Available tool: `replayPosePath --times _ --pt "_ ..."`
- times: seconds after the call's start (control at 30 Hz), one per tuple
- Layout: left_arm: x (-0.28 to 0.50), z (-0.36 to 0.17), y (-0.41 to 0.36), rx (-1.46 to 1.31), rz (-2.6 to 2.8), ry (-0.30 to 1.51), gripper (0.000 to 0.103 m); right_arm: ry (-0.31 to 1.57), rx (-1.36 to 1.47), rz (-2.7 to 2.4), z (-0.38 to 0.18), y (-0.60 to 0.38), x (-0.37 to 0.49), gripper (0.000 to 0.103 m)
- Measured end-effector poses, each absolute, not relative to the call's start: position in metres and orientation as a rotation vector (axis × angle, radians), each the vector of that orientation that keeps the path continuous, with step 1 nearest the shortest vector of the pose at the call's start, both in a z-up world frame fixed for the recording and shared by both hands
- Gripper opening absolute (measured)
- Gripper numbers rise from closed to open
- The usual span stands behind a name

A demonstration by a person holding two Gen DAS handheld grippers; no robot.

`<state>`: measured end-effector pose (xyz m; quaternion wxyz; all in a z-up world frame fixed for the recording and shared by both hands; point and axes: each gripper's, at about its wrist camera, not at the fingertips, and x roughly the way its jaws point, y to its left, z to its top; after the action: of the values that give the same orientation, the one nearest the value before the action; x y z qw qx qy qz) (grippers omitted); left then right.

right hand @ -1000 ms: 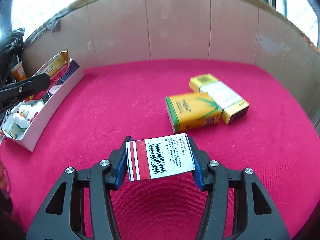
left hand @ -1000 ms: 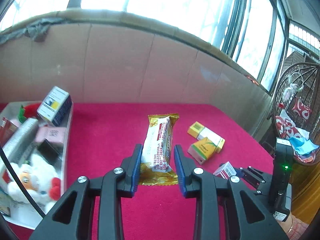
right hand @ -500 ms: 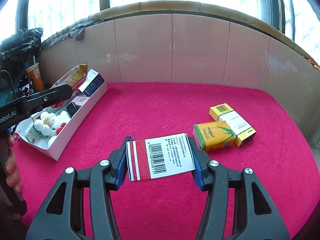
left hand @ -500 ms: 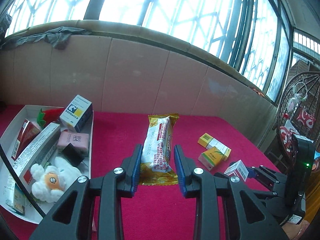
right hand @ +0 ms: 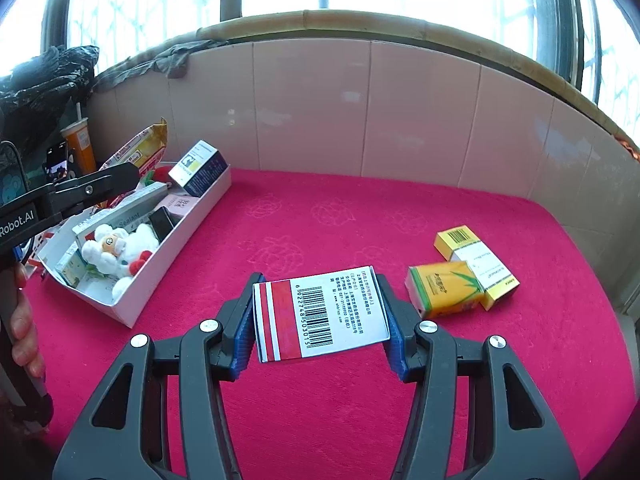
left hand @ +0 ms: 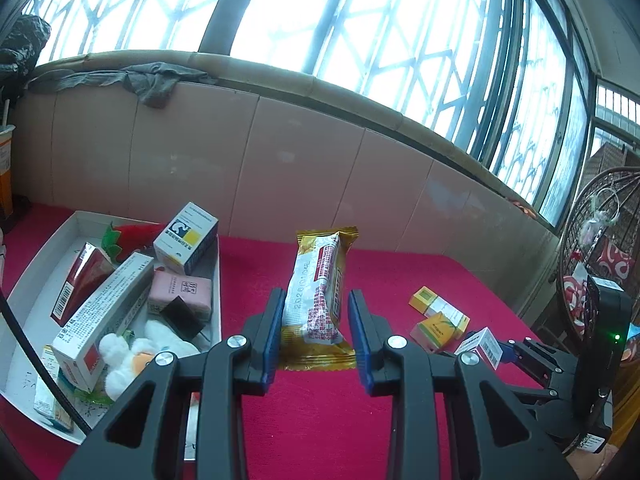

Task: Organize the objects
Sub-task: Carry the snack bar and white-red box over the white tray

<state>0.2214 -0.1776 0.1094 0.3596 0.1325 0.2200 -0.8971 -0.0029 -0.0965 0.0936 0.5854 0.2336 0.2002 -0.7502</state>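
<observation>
Above a crimson tabletop [right hand: 320, 216], the left gripper [left hand: 316, 336] clamps a gold-edged snack packet [left hand: 318, 292]; the right gripper [right hand: 320, 316] pinches a red-and-white barcoded carton [right hand: 320, 314].

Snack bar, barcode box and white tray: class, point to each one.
snack bar [left hand: 318, 292], left wrist view, wrapper middle.
barcode box [right hand: 320, 314], right wrist view, printed top face.
white tray [right hand: 160, 274], right wrist view, outer side wall.

The red-and-white box [right hand: 322, 314] clamped between my right fingers carries a barcode numbered 6922748503015, with small Chinese print beside it too fine to read. At nine o'clock in the right view, my left gripper's black body [right hand: 18, 222] reads "Robot.AI", and a long grey carton [right hand: 132, 216] in the white tray [right hand: 132, 308] shows "Sealant".
</observation>
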Motion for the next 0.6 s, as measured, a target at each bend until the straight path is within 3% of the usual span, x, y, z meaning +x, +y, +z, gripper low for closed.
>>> replayPosePath --times 0.6 --pt "0.267 0.113 -0.191 0.236 -2.259 0.600 0.031 0.523 0.527 -1.699 0.092 -0.117 0.035 0.053"
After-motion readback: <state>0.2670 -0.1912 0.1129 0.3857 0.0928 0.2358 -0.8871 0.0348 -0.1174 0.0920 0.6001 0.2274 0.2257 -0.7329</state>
